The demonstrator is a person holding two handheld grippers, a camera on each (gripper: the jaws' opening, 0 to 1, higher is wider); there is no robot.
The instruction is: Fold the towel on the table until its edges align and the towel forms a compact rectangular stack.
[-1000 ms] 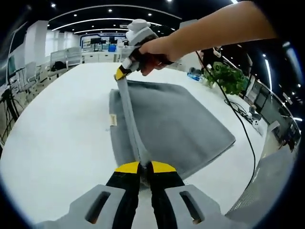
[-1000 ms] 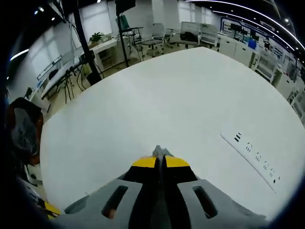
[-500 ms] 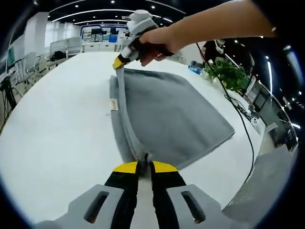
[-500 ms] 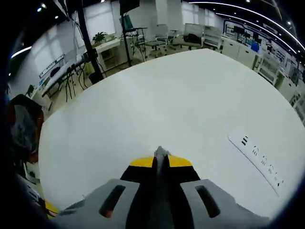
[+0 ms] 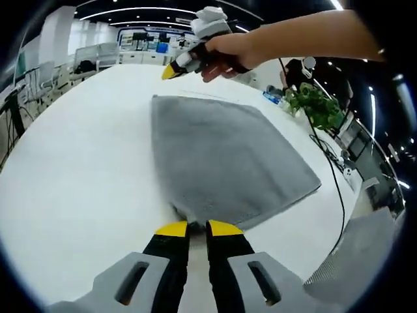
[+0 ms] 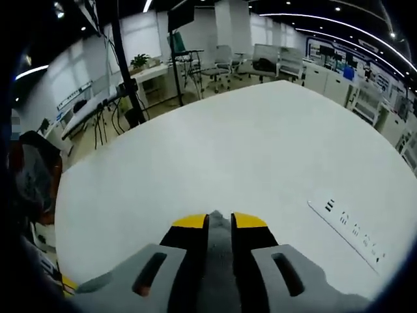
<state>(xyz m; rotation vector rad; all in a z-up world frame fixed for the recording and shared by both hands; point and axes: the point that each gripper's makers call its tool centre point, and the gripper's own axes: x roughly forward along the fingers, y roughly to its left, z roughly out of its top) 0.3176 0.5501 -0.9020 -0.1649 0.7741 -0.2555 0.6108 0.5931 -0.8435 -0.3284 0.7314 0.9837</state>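
Left gripper (image 5: 190, 227): yellow-tipped jaws parted by a narrow gap, tips at the near edge of the towel; nothing visibly pinched between them.
Right gripper (image 6: 218, 220): in its own view the jaws stand slightly apart with grey towel cloth showing in the gap — whether they grip it or it merely lies between them, cannot tell.
Right gripper, seen from the left gripper view (image 5: 173, 69): held by a hand (image 5: 225, 55) above the towel's far corner; yellow tip clear of the cloth.
Towel (image 5: 221, 160): grey, lying flat on the table as a folded four-sided shape, its edges roughly aligned, one corner just beyond the left gripper's tips.
Table (image 5: 71, 169): large, white, rounded edge; an inset power strip (image 6: 348, 225) sits in its surface in the right gripper view.
Cable (image 5: 326, 163): black, running across the table edge — right of the towel.
Plant (image 5: 316, 107): green, leafy, beyond the table's far side.
Surroundings: office chairs (image 6: 270, 59) and desks past the table.
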